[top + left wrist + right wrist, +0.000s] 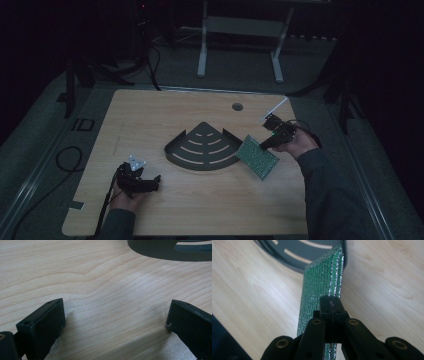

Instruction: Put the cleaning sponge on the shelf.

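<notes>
- right gripper [266,143] has its jaws pinched tight on the edge of a green scouring pad [257,156], held up just off the table [150,110], near the right edge
- pad sits right beside the dark fan-shaped slotted tray [202,147] mid-table
- left gripper [145,182] rests near the front edge, jaws spread wide with nothing between them

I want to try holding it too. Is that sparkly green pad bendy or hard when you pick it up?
Probably soft but not floppy: the flat green scrubbing pad with silvery threads keeps its shape though the right tool pinches only one edge. It is likely light, and its rough woven face should not slip easily.
</notes>
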A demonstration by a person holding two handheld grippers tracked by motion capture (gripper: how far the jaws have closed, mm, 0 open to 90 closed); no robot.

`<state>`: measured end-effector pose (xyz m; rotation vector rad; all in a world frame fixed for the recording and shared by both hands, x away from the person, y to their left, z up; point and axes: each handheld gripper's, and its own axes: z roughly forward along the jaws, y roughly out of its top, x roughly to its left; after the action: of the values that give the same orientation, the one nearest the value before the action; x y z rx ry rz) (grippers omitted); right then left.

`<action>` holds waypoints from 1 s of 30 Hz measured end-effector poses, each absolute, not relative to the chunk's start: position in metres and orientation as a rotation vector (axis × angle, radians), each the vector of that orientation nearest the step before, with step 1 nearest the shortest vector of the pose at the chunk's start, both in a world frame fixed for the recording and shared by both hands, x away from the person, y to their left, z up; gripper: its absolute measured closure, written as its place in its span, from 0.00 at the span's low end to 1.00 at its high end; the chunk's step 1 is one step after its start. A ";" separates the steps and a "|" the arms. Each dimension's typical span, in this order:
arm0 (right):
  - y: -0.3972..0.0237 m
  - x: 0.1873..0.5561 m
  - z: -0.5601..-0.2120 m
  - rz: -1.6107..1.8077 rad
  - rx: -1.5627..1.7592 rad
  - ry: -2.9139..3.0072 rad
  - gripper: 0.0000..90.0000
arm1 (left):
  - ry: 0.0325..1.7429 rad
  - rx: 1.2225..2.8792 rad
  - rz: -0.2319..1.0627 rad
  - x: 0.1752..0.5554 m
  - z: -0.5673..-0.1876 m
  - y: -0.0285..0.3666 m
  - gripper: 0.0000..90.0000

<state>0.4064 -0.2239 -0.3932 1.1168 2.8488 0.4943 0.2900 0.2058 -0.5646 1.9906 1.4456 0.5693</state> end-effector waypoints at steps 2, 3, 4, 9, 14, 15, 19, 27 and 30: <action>-0.223 0.409 -0.392 0.496 1.112 2.849 1.00 | 1.446 1.991 0.569 0.290 -0.565 0.206 0.02; -0.222 0.409 -0.391 0.497 1.121 2.844 1.00 | 1.446 1.991 0.569 0.290 -0.565 0.206 0.02; -0.221 0.411 -0.390 0.501 1.113 2.849 1.00 | 1.446 1.990 0.569 0.290 -0.565 0.206 0.02; -0.216 0.416 -0.386 0.503 1.104 2.846 1.00 | 1.446 1.990 0.569 0.290 -0.565 0.206 0.02; -0.210 0.423 -0.384 0.499 1.100 2.847 1.00 | 1.446 1.989 0.569 0.290 -0.565 0.206 0.02; -0.209 0.425 -0.384 0.503 1.107 2.844 1.00 | 1.446 1.990 0.569 0.290 -0.565 0.206 0.02; -0.206 0.430 -0.383 0.511 1.105 2.843 1.00 | 1.446 1.989 0.569 0.290 -0.565 0.206 0.02; -0.200 0.440 -0.379 0.513 1.117 2.830 1.00 | 1.446 1.990 0.569 0.290 -0.565 0.206 0.02; -0.196 0.443 -0.377 0.510 1.111 2.830 1.00 | 1.446 1.989 0.569 0.290 -0.565 0.206 0.02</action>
<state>0.4426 -0.1963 -0.3772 1.1109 2.8298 0.5102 0.2900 0.2057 -0.5646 1.9894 1.4457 0.5693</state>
